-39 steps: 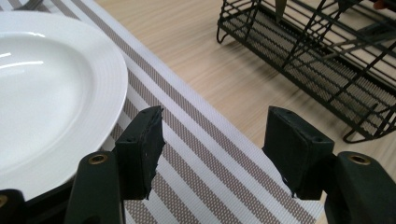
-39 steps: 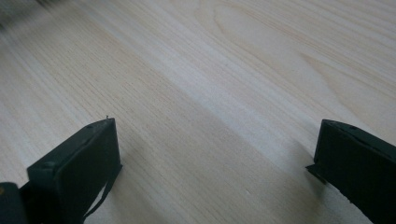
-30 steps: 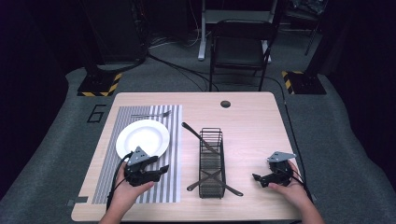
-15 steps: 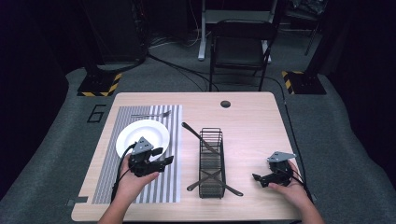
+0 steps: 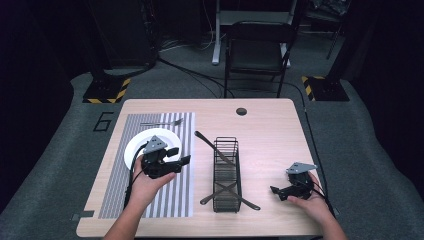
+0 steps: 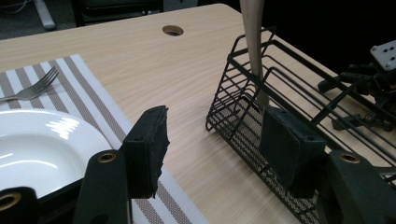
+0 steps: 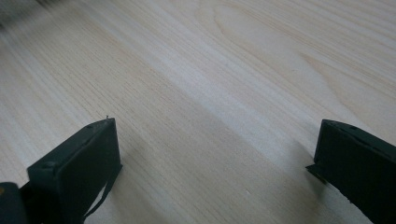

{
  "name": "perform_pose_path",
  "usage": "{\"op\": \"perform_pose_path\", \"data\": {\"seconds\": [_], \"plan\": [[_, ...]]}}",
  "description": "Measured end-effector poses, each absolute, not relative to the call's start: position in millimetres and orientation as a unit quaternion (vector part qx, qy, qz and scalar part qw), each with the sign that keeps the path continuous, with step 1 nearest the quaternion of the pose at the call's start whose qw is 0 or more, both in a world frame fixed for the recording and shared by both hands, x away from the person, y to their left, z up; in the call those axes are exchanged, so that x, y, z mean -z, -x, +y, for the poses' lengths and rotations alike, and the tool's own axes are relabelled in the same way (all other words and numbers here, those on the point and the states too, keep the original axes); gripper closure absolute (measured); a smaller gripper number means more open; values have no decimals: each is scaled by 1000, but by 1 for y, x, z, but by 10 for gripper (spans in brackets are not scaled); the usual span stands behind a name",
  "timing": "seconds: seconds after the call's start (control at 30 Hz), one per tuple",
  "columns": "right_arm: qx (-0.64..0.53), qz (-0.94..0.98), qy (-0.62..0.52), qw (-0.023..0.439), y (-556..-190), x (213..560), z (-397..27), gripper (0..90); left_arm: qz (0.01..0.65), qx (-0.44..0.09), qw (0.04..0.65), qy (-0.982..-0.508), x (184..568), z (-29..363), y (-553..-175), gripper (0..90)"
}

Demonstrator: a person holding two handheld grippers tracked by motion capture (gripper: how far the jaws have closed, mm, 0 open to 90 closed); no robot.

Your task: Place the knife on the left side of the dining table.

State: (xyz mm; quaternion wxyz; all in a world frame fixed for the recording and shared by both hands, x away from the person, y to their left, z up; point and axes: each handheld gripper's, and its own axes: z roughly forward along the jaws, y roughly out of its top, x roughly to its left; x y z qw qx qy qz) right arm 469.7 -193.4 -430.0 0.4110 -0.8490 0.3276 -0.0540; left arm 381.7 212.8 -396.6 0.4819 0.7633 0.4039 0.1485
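High view, wooden table (image 5: 270, 130), striped placemat (image 5: 115, 195), dark room

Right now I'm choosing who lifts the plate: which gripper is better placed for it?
Left. The left gripper hangs open at the white plate, while the right gripper sits beyond the wire basket.

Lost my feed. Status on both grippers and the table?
Left gripper open, empty, at plate edge. Right gripper open, empty, low over bare table. Wire basket with utensils between them.
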Motion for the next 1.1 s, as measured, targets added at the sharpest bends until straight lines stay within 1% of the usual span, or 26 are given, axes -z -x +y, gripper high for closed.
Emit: {"op": "perform_pose_path", "data": {"seconds": [0.3,0.47,0.8,1.1], "plan": [[54,328,849,411,-470,430,-193,0,395,-156,490,-761,379,204,-388,415],[54,328,849,411,-470,430,-193,0,394,-155,495,-759,372,199,-392,433],[54,328,849,411,-470,430,-193,0,396,-157,512,-746,364,186,-401,442],[54,327,849,411,-470,430,-193,0,398,-161,520,-739,361,177,-408,474]]}}
